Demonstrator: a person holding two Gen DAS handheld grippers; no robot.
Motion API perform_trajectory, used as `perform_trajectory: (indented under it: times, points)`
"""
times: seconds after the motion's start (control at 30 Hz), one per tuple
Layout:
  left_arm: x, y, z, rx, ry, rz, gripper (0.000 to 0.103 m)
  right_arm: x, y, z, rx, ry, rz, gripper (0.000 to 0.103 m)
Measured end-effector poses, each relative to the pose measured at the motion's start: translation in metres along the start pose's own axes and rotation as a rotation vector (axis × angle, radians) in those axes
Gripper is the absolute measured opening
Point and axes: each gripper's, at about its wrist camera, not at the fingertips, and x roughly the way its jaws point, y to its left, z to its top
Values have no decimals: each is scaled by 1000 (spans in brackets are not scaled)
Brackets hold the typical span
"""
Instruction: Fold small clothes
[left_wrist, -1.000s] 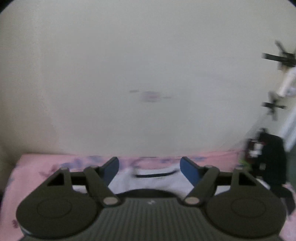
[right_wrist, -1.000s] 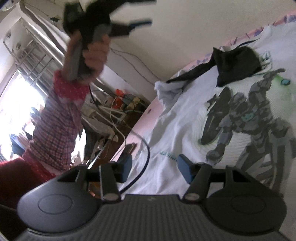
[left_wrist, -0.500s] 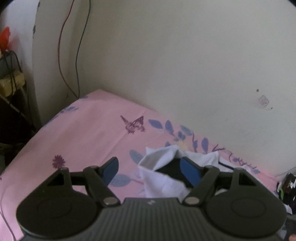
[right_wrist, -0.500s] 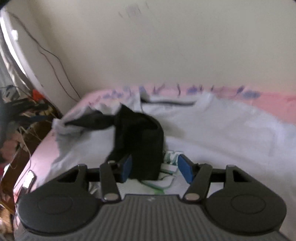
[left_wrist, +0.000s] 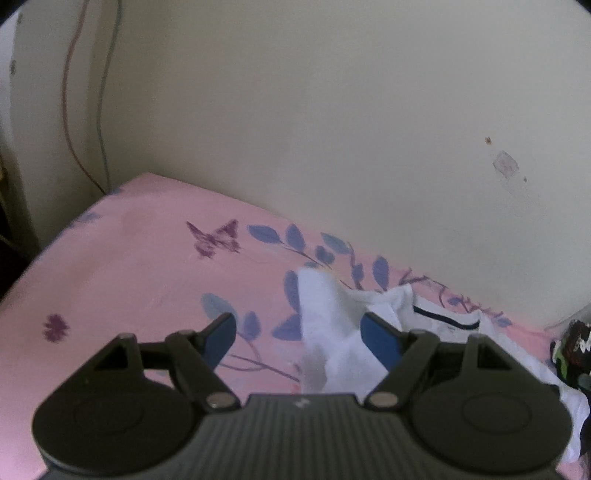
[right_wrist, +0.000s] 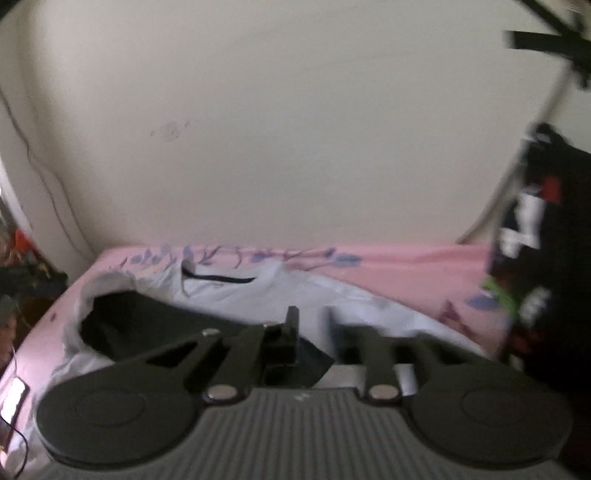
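Note:
A white shirt (left_wrist: 332, 332) with a dark-trimmed collar (left_wrist: 447, 322) lies on the pink flowered bedsheet (left_wrist: 129, 266). Its raised sleeve end stands between the blue pads (left_wrist: 380, 341) of my left gripper (left_wrist: 301, 336), which is open and does not press it. In the blurred right wrist view the same white shirt (right_wrist: 258, 291) is spread out with a black garment (right_wrist: 155, 321) on its left part. My right gripper (right_wrist: 312, 328) hovers over the shirt, its jaws closing with a narrow gap. I cannot tell whether cloth is between them.
A cream wall (left_wrist: 332, 129) runs close behind the bed, with thin cables (left_wrist: 70, 122) at its left corner. Dark printed clothing (right_wrist: 535, 240) is piled at the right. Clutter (right_wrist: 22, 266) sits beyond the bed's left edge. A black stand (right_wrist: 554, 40) shows top right.
The left gripper has come down closer to the white sleeve and stayed open. The right gripper swung up and away from the black garment, and its jaws narrowed.

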Motion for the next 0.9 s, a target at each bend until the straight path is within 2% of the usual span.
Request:
perform_trajectory:
  times: [0.17,0.2,0.27,0.33,0.37,0.43,0.5,0.57,0.63,0.67,0.73,0.77,0.83,0.9]
  points:
    - [15,-21,-15,16,17,-73,59,-65,-22,-27,93,-78,-4,33]
    - [19,-27,-18,34,17,-62,57,-78,-29,-31,119,-100,-13,34]
    - [35,-41,-27,108,41,14,57,-105,-40,-44,172,-143,-47,37]
    - [58,-51,-41,207,89,128,55,-136,-56,-60,225,-188,-106,40]
    - [65,-52,-48,237,91,155,60,-150,-62,-69,251,-207,-139,40]
    - [64,-57,-54,280,56,178,60,-172,-74,-88,315,-232,-202,42]
    - [56,-53,-51,234,64,139,60,-195,-88,-107,381,-252,-261,44]
    - [40,-51,-46,170,28,97,61,-209,-101,-127,459,-266,-300,45]
    - [22,-50,-43,112,-33,65,66,-215,-120,-142,559,-276,-328,46]
    - [13,-50,-42,71,-59,35,72,-216,-131,-147,604,-288,-341,46]
    - [-1,-49,-43,-13,-108,-16,89,-214,-148,-156,724,-317,-322,48]
    - [-4,-51,-46,-45,-131,-33,101,-213,-157,-162,791,-331,-278,49]
    - [-6,-59,-55,-56,-158,-73,102,-199,-167,-166,890,-342,-179,49]
    - [2,-67,-66,-38,-146,-99,102,-184,-167,-161,904,-332,-161,49]
